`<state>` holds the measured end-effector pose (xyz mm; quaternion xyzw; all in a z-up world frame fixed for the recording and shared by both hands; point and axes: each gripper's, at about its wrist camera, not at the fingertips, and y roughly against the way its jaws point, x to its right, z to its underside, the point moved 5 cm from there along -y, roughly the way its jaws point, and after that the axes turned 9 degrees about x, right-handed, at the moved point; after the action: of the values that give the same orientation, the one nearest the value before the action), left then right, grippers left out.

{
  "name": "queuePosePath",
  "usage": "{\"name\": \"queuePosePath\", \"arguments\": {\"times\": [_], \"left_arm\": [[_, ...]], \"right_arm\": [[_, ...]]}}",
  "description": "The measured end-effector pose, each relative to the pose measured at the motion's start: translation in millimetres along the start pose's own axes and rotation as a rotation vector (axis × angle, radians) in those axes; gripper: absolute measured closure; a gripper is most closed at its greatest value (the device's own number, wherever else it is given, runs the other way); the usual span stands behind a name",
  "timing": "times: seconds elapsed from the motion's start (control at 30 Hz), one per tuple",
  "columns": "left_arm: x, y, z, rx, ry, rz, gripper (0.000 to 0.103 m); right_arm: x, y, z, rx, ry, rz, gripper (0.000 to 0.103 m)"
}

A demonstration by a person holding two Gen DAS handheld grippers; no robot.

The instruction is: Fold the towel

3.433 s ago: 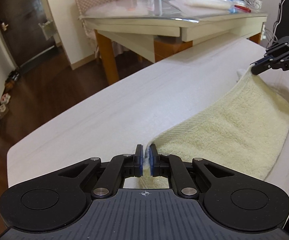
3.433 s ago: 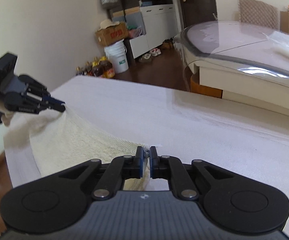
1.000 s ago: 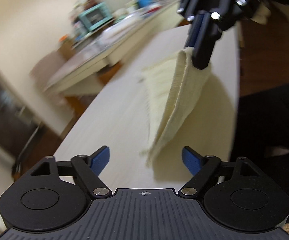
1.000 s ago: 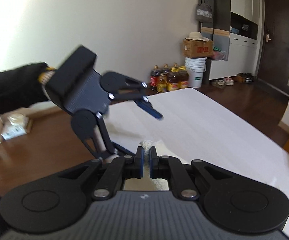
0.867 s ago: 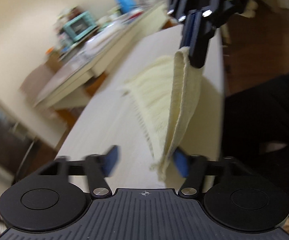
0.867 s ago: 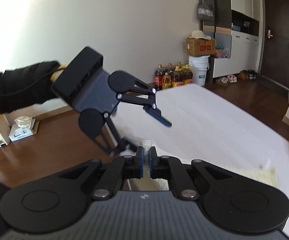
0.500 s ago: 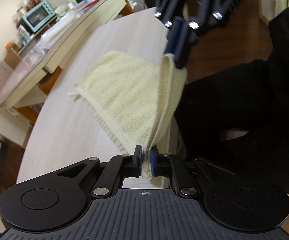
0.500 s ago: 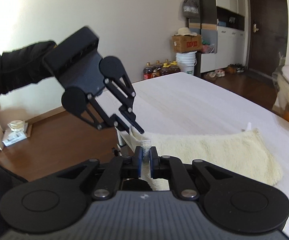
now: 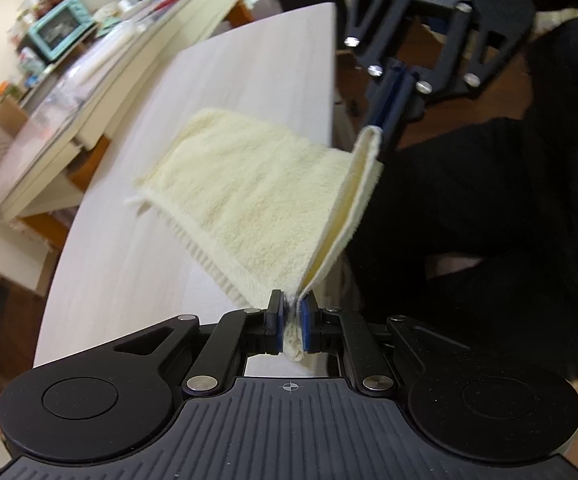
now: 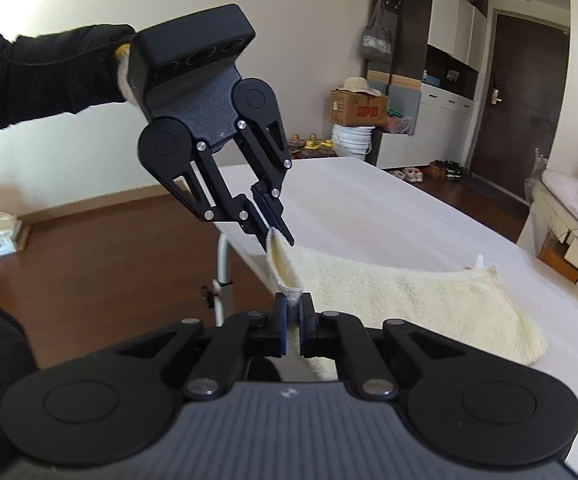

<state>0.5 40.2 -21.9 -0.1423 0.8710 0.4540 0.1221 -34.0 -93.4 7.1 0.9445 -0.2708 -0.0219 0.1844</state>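
The white table (image 9: 217, 128) lies ahead of both my tongs, and on it the pale yellow towel (image 9: 261, 200), folded double. The far part of the towel rests flat on the table; the near edge is lifted and runs between my two tongs at the table's near side.

The only containers are far behind my left tongs in the right wrist view: a white bucket (image 10: 353, 140) and, on top of it, a cardboard box (image 10: 357, 108) with a hat on it. What is inside them I cannot tell.

Only the left wrist view shows the second table (image 9: 101, 52) with the small teal oven (image 9: 59, 32), and dark clothing beside my right tongs. Only the right wrist view shows my black sleeve (image 10: 41, 76), the brown floor and the dark door.

My left tongs (image 9: 289, 318) are pressed narrow on one corner of the towel. My right tongs (image 10: 293, 320) are also narrow, gripping the other corner.
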Motion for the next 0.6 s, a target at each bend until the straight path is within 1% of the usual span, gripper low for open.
{"name": "queuePosePath", "arguments": {"times": [0.07,0.13,0.2,0.27,0.33,0.43,0.6], "left_arm": [[-8,3,-11,0.008,-0.008,-0.013,0.094],[-26,0,-25,0.022,-0.011,-0.048,0.094],[-48,-9,-39,0.032,-0.01,-0.084,0.094],[-67,-23,-50,0.034,-0.009,-0.109,0.094],[-88,-46,-61,0.02,-0.008,-0.131,0.094],[-110,-79,-71,-0.002,-0.002,-0.138,0.094],[-139,-115,-81,-0.023,0.012,-0.136,0.094]], "right_arm": [[10,9,-4,0.028,-0.042,0.019,0.097],[24,14,-8,0.06,-0.096,0.05,0.097],[42,16,-10,0.086,-0.141,0.094,0.097],[67,16,-11,0.103,-0.188,0.157,0.097],[90,13,-9,0.107,-0.233,0.206,0.097],[124,7,-3,0.105,-0.304,0.261,0.097],[176,-7,13,0.078,-0.42,0.324,0.097]]}}
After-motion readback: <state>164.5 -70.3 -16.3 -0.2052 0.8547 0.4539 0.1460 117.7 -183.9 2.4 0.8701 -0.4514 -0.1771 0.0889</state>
